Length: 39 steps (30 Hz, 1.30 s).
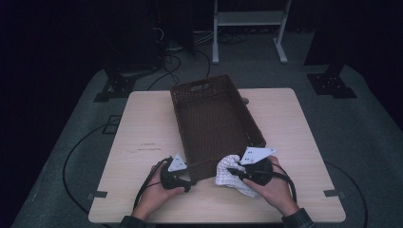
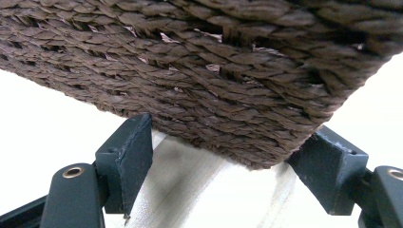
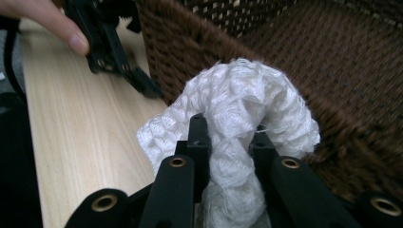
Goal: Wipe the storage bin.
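Observation:
A brown wicker basket (image 1: 177,114) stands lengthwise on the middle of a light wooden table (image 1: 138,123). My left gripper (image 1: 189,184) is at the basket's near left corner. In the left gripper view it (image 2: 228,166) is open, and its jaws straddle the corner of the woven wall (image 2: 199,71) just above the tabletop. My right gripper (image 1: 234,172) is shut on a white knitted cloth (image 1: 228,171) beside the basket's near right corner. In the right gripper view the cloth (image 3: 247,95) bulges up between the jaws (image 3: 230,142), in front of the basket wall (image 3: 190,52).
Bare tabletop lies left (image 1: 142,142) and right (image 1: 290,128) of the basket. Beyond the table, a white-framed stand (image 1: 247,19), black stand bases (image 1: 332,83) and cables (image 1: 166,61) sit on the grey floor. In the right gripper view, the other hand's finger (image 3: 62,28) rests on the left gripper (image 3: 142,83).

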### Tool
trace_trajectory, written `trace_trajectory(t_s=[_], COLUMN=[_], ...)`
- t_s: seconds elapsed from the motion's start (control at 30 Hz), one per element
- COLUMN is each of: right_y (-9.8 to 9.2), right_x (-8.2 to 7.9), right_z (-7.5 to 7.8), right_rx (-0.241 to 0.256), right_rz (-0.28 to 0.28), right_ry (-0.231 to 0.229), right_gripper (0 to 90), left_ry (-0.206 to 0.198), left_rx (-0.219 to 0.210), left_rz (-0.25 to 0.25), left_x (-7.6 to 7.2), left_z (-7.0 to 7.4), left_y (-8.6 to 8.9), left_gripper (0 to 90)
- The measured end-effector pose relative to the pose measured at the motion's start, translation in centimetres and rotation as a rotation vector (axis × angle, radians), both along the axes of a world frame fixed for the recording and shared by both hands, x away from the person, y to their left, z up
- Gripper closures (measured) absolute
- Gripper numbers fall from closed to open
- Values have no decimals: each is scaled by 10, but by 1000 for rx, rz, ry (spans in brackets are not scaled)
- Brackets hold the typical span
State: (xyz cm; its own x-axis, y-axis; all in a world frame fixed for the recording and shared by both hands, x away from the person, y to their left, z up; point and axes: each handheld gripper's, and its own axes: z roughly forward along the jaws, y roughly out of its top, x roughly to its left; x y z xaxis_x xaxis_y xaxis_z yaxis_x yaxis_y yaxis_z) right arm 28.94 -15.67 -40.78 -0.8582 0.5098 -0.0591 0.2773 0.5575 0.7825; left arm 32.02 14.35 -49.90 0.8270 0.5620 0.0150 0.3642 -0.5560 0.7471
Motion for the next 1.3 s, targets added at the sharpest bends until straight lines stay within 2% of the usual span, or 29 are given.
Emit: trace_trajectory(t_s=[0.17, 0.27, 0.53, 1.1, 1.3], right_y=[2, 4, 13, 24, 27], right_x=[-2, -2, 1, 7, 11], right_z=[9, 11, -3, -30, -37], right_rx=[24, 23, -2, -68, -76], right_rz=[11, 10, 25, 17, 15], right_ry=[-23, -18, 8, 71, 89], right_gripper=[765, 765, 766, 766, 766], left_ry=[0, 0, 0, 0, 0], left_rx=[0, 0, 0, -2, -2], left_rz=[0, 0, 0, 1, 2], left_x=[0, 0, 0, 0, 0], left_z=[0, 0, 0, 0, 0], left_y=[0, 0, 0, 0, 0], left_gripper=[243, 243, 243, 243, 244])
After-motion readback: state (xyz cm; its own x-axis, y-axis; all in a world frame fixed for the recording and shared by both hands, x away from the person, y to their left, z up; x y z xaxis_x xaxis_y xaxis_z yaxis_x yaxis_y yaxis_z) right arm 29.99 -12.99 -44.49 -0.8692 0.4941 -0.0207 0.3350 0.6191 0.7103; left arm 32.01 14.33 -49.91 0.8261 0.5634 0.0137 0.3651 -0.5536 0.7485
